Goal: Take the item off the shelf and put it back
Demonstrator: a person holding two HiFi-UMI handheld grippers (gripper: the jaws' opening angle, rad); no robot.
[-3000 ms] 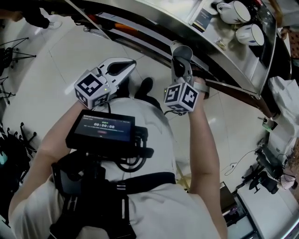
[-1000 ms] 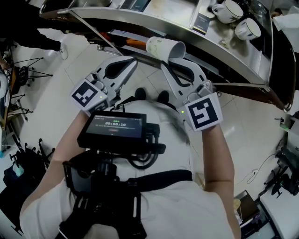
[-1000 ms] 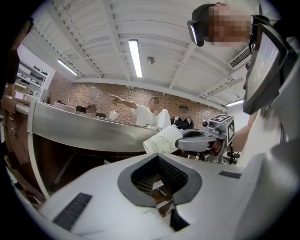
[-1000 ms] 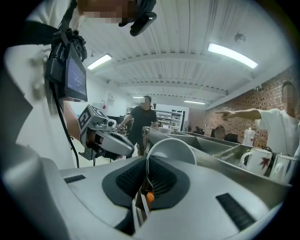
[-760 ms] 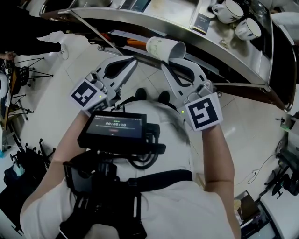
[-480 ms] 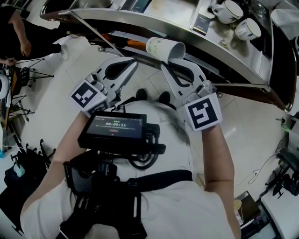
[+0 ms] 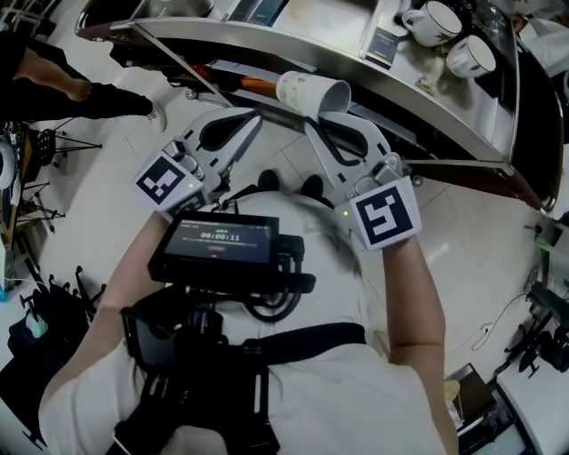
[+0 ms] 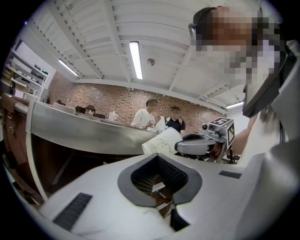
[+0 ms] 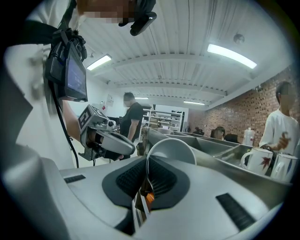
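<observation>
A white paper cup (image 7: 313, 91) with faint print lies tilted on its side, mouth toward the person, just in front of the steel shelf (image 7: 418, 102). My right gripper (image 7: 314, 123) is shut on the cup's rim. In the right gripper view the thin cup wall (image 9: 171, 150) is pinched between the jaws of that gripper (image 9: 146, 164). My left gripper (image 7: 252, 117) hovers beside it at the left, shut, with nothing in it (image 8: 158, 159). In the left gripper view the cup (image 8: 161, 141) shows held in the right gripper.
Two white mugs (image 7: 444, 22) stand on the upper shelf at the right, next to a small dark card (image 7: 387, 40). A lower shelf level runs under the steel edge. A person's arm (image 7: 80, 93) reaches in at the top left. Tripods stand on the floor at left.
Three seconds ago the right gripper held the cup upright at the shelf; it now holds it tilted, clear of the shelf. In the last second only the bystander at top left has moved.
</observation>
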